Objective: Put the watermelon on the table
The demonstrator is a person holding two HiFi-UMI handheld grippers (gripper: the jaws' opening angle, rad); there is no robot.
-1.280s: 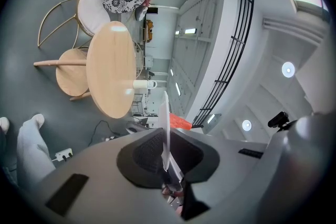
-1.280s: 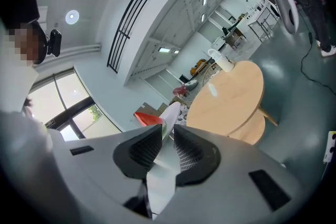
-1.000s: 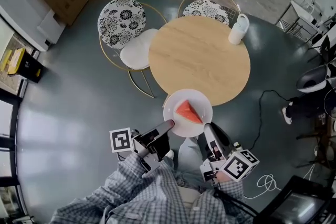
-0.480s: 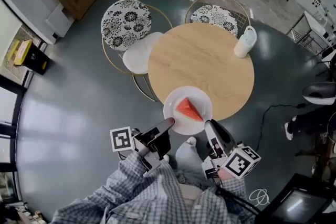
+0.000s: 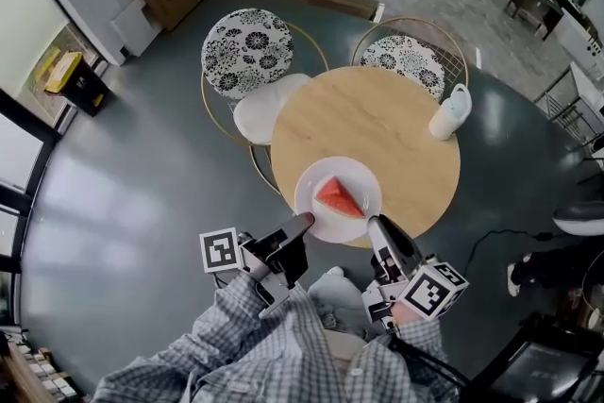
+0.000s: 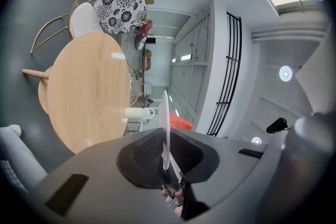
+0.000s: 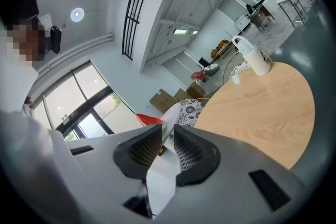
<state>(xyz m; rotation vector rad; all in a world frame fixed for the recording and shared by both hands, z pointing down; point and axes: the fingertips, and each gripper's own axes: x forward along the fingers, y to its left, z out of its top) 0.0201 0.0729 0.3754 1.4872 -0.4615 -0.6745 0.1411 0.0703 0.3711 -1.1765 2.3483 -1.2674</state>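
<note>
Watermelon [image 5: 339, 199]: lies as a red wedge on a white plate [image 5: 316, 220], carried between both grippers at the near edge of the round wooden counter [image 5: 377, 132]. Seen from the head view, overlaps that edge; cannot tell whether the plate touches the wood.

Left gripper [image 5: 300, 224]: grips the plate's left rim, jaws drawn in until only the thin edge stands between them. In the left gripper view, shows the plate edge-on, running straight out from the jaws, with the red wedge just beyond.

Right gripper [image 5: 377, 226]: grips the plate's right rim the same way, jaws nearly together on the white edge. In the right gripper view, shows the wedge's red tip and green rind past the jaws.

Farther off on the counter: a white jug [image 5: 451, 113] near the far right edge, well apart from the plate. Behind the counter: two chairs with black-and-white flowered backs [image 5: 247, 42], one with a white cushion [image 5: 269, 107]. Below: grey floor [image 5: 123, 203].
</note>
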